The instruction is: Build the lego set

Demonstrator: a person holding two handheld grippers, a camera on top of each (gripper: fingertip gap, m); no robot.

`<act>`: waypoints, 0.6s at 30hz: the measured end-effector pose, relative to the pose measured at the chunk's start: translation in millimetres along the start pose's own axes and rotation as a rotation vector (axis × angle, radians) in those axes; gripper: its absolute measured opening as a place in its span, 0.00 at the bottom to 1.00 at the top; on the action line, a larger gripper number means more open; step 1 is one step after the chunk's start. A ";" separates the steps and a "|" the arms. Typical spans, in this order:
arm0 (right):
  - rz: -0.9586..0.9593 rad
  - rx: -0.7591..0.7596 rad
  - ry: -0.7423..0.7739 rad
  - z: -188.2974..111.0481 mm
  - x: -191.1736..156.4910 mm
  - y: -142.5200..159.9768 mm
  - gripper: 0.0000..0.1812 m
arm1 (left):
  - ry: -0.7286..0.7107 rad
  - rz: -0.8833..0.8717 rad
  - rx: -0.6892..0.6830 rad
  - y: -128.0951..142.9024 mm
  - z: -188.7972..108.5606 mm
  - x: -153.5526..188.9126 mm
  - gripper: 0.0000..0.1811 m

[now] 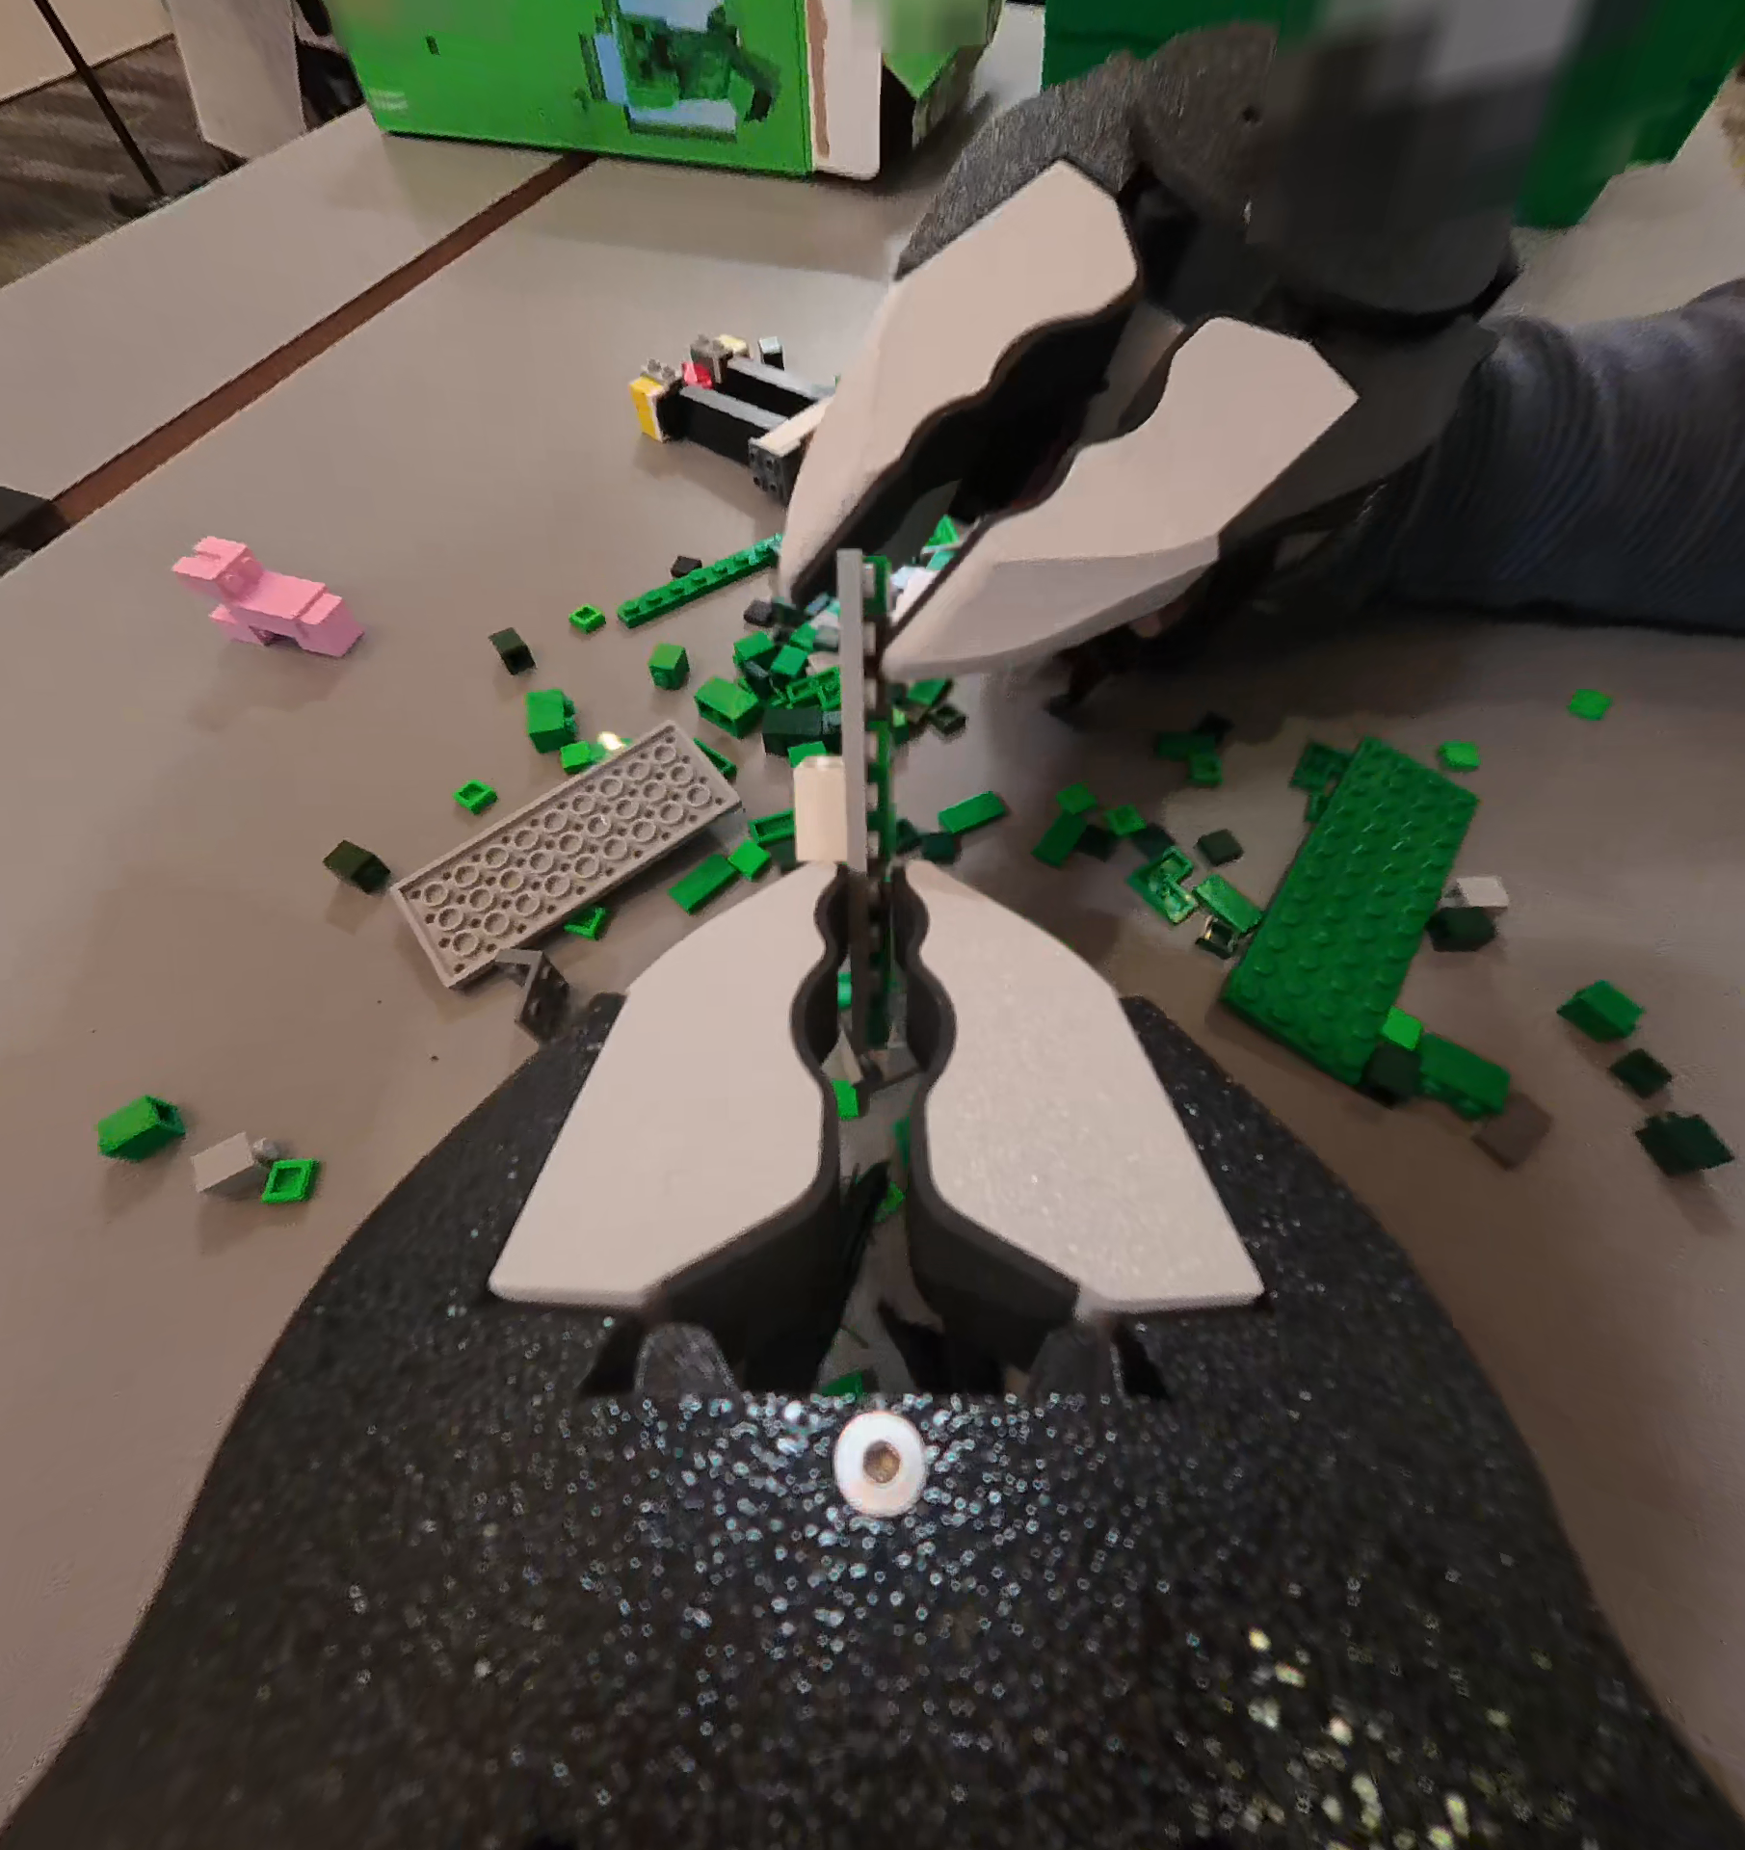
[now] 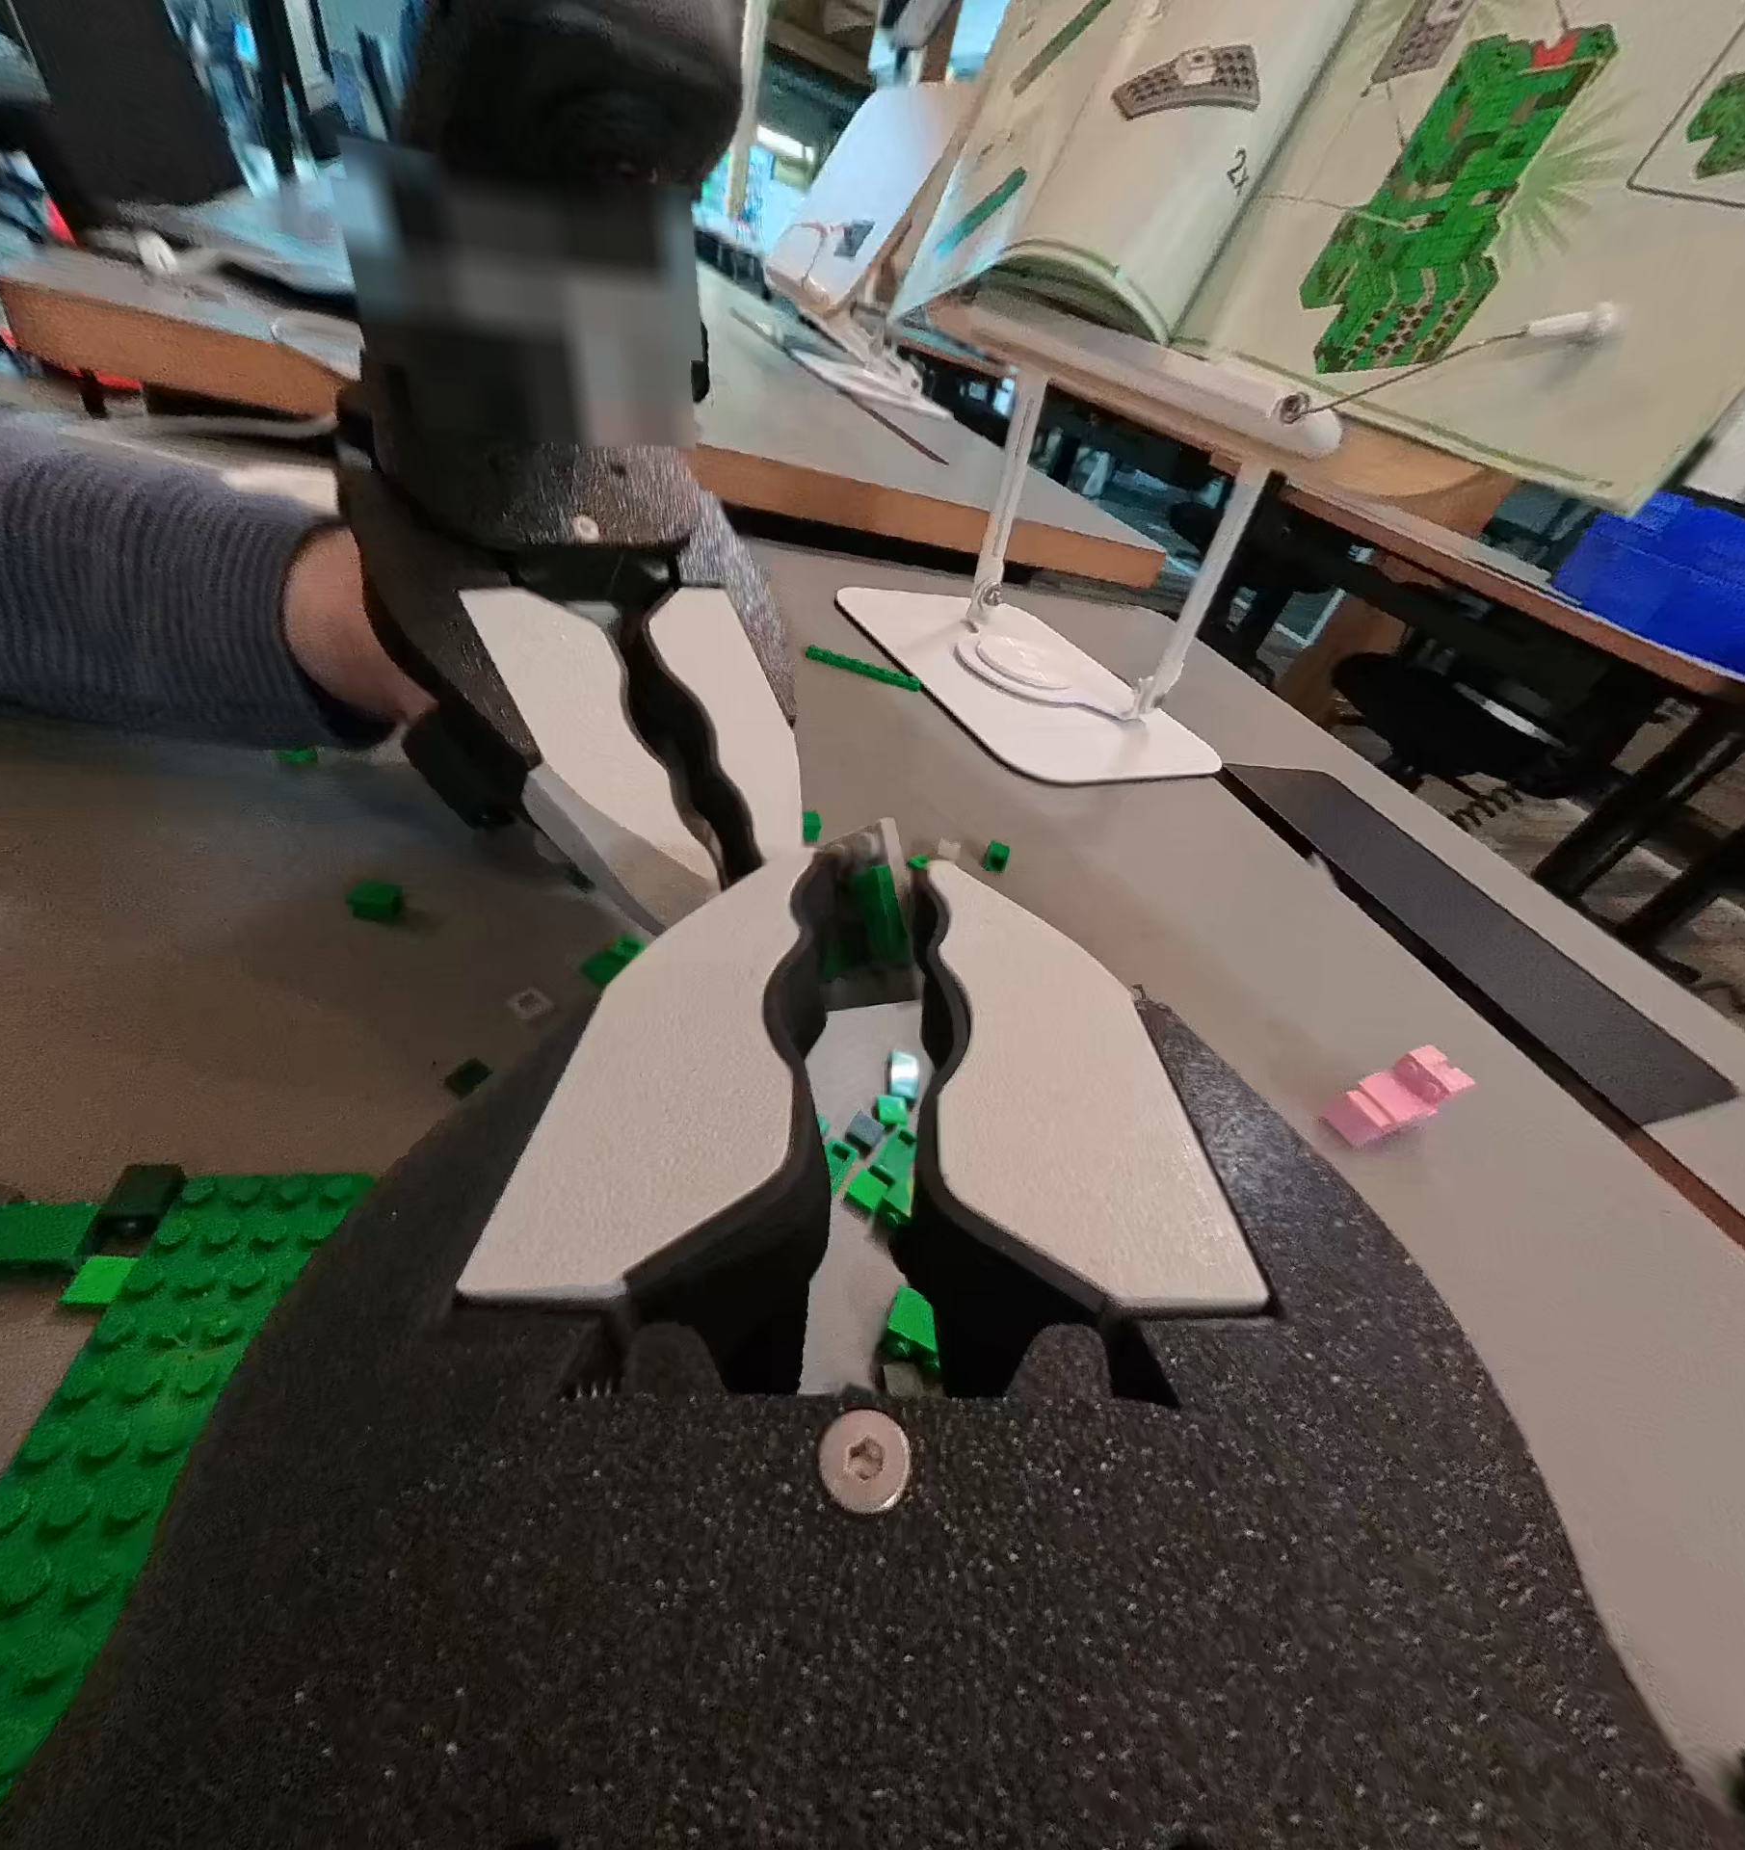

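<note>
1. Looking along the left gripper (image 1: 868, 881) in the left wrist view, its two pale grey fingers (image 1: 708, 1081) are clenched on the near end of a thin upright assembly of grey and green lego plates (image 1: 863, 721), held edge-on above the grey tabletop (image 1: 247, 400). A small white brick (image 1: 818, 809) sticks out from the left face of that assembly. The right gripper (image 1: 873, 611) reaches in from the upper right and pinches the far, upper end of the same assembly, with a person's dark-sleeved arm (image 1: 1599, 450) behind it. Beneath them lies a loose scatter of small green lego pieces (image 1: 778, 691). A flat grey lego plate lying studs-down (image 1: 563, 851) sits to the left, and a large green studded lego plate (image 1: 1349, 901) lies to the right. A small pink lego pig (image 1: 267, 599) stands well apart at the left, a black and yellow lego build (image 1: 718, 405) lies farther back, and a green cardboard lego box (image 1: 588, 75) stands at the far edge.

2. Looking along the right gripper (image 2: 863, 881) in the right wrist view, its fingers (image 2: 1048, 1101) are closed around the green and grey assembly (image 2: 873, 921), seen here from the other end. The left gripper (image 2: 748, 851) comes in from the upper left and meets the assembly at its far side. The large green plate (image 2: 127, 1351) fills the lower left corner, and the pink pig (image 2: 1399, 1096) lies at the right. An open instruction booklet (image 2: 1349, 180) rests on a white wire book stand (image 2: 1028, 691) at the upper right. A blue plastic bin (image 2: 1689, 581) sits on another table behind.
</note>
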State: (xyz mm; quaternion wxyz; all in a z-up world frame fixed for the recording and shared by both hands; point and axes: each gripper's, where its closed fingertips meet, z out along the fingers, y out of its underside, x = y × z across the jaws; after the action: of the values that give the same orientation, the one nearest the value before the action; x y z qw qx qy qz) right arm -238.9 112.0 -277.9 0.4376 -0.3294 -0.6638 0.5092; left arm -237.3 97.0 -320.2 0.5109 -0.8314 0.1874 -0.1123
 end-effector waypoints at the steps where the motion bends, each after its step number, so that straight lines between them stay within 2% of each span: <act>1: 0.050 0.039 -0.019 -1.4 -0.6 -5.3 0.05 | -0.005 -0.015 0.016 -1.8 0.3 -1.3 0.06; 3: 0.117 0.066 -0.028 -2.4 1.8 -8.1 0.04 | 0.020 -0.032 0.052 -6.3 1.3 2.5 0.08; 11: 0.085 0.088 0.016 -3.0 5.9 -10.8 0.05 | -0.035 -0.064 0.074 -10.6 1.1 -4.3 0.04; 14: -0.078 0.062 0.080 -2.4 6.8 -7.7 0.05 | -0.183 0.111 0.042 -11.5 -4.0 -14.1 0.04; 18: -0.476 -0.074 0.129 -1.0 -0.9 9.7 0.05 | -0.459 0.580 -0.113 -6.2 -11.9 -30.1 0.03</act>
State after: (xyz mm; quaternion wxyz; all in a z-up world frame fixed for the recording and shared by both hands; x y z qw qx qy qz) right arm -237.7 114.1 -287.4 0.5743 -0.2111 -0.7117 0.3450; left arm -267.8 102.7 -309.2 0.5033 -0.7743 0.3014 0.2371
